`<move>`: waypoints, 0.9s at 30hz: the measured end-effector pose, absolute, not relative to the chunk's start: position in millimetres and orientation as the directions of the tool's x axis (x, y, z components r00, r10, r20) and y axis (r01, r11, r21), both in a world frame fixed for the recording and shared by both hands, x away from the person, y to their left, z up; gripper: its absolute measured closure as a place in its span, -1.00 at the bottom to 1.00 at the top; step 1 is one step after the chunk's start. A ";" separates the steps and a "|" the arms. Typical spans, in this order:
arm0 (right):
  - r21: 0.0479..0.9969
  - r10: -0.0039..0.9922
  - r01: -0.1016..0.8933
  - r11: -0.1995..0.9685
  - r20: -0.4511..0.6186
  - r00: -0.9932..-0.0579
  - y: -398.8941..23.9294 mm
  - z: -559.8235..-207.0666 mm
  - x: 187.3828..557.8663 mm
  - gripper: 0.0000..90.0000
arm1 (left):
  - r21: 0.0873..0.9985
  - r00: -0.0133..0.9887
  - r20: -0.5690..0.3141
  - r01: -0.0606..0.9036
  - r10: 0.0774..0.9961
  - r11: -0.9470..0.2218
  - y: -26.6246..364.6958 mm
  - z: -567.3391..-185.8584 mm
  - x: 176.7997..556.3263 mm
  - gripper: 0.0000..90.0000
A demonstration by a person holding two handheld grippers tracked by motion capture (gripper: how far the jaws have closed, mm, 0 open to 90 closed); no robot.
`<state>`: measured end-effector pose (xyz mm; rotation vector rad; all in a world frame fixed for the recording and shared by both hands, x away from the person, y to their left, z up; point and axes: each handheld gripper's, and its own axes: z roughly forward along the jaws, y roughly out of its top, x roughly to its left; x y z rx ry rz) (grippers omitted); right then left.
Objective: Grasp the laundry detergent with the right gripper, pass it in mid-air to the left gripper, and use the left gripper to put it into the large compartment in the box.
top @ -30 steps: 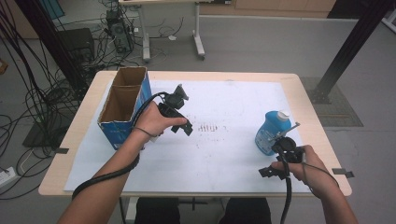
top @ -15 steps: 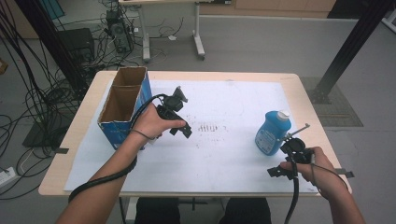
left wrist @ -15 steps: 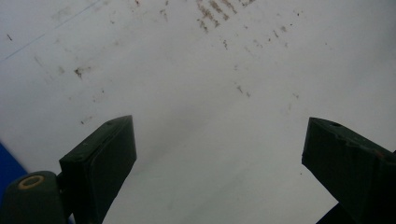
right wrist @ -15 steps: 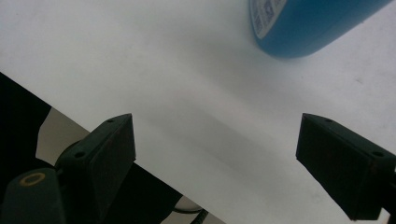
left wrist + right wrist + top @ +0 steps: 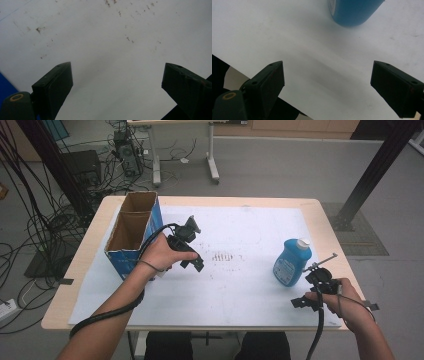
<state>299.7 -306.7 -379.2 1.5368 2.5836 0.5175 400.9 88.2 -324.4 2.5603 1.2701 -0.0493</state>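
open cardboard box (image 5: 131, 236), white sheet (image 5: 240, 290), wooden table (image 5: 90, 255)

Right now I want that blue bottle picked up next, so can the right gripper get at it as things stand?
Probably yes. The right gripper is open and holds nothing, and the blue bottle stands upright just beyond it on the white sheet, with bare sheet between them. The jaws point a little aside, so the hand would need to turn.
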 end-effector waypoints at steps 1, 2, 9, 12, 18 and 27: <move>0.335 0.867 0.837 0.433 0.098 -0.488 -307.4 -379.8 300.0 -0.74 | 0.234 0.610 -0.151 0.786 0.777 -0.572 87.8 -324.4 400.9 -0.77; 0.335 0.867 0.837 0.433 0.098 -0.488 -307.4 -379.8 300.0 -0.74 | 0.234 0.610 -0.151 0.786 0.777 -0.572 87.8 -324.4 400.9 -0.77; 0.342 0.870 0.837 0.428 0.094 -0.483 -312.0 -385.9 302.6 -0.75 | 0.213 0.609 -0.157 0.789 0.777 -0.576 86.4 -324.8 401.5 -0.77; 0.350 0.868 0.833 0.429 0.097 -0.488 -314.1 -388.6 303.2 -0.76 | 0.207 0.609 -0.156 0.790 0.778 -0.577 86.5 -324.6 402.6 -0.77; 0.394 0.866 0.820 0.414 0.107 -0.489 -317.9 -395.8 302.7 -0.75 | 0.200 0.607 -0.157 0.792 0.779 -0.576 86.6 -325.6 402.9 -0.77; 0.483 0.862 0.777 0.403 0.084 -0.499 -322.7 -399.7 302.7 -0.76 | 0.193 0.605 -0.158 0.794 0.780 -0.577 87.7 -328.2 402.4 -0.77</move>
